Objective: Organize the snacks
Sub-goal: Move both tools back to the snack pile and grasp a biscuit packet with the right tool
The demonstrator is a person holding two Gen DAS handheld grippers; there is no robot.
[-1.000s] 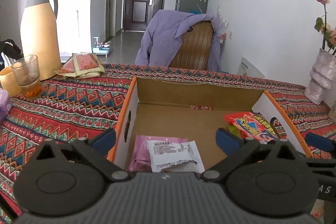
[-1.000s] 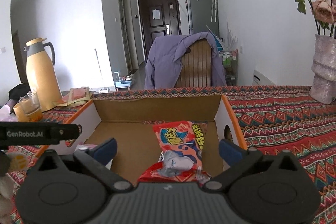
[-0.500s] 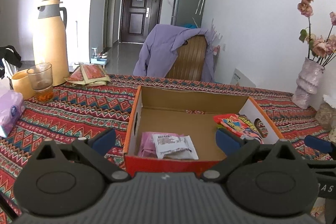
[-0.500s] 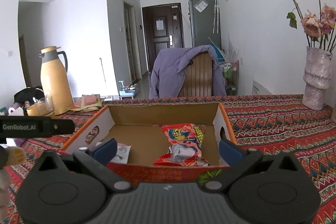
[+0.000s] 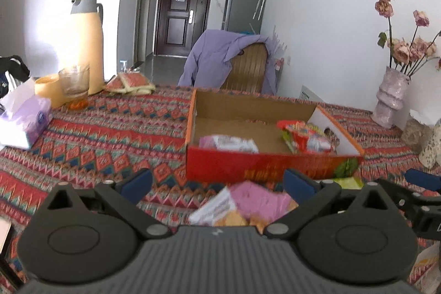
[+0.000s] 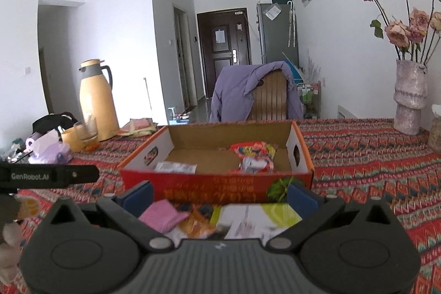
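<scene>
On the patterned tablecloth [image 6: 372,156] sits the cardboard box [image 6: 217,182], and I take it as my landmark. Inside it, toward its left wall, lies a pink-and-white packet [image 5: 228,143]; toward its right wall lies a red snack bag [image 6: 255,154]. Just in front of the box's near red wall, loose snacks wait on the cloth: a pink packet [image 6: 162,215], an orange one [image 6: 197,225] touching it, and a white-and-green packet [image 6: 256,216] to their right.

I have the left gripper [image 5: 217,179] hovering in front of the box with its jaws spread wide and nothing between them; a pink-wrapped snack [image 5: 259,200] lies below and just ahead of it. The right gripper [image 6: 219,194] is also wide and empty, poised over the same pile.

My judgement is that two snacks are boxed and at least three are left, so the next move is to pick from this pile. The risks I see:

- The packets overlap, so closing on one may pinch a neighbour's edge and drag it along or flick it off the cloth.
- Both grippers are close together in front of the box; reaching for the same packet could knock them into each other.
- The wrappers look thin and slippery, so a shallow grip on a corner may let go during the lift over the near wall.
- Coming in low could catch that wall and shove the box back.
</scene>
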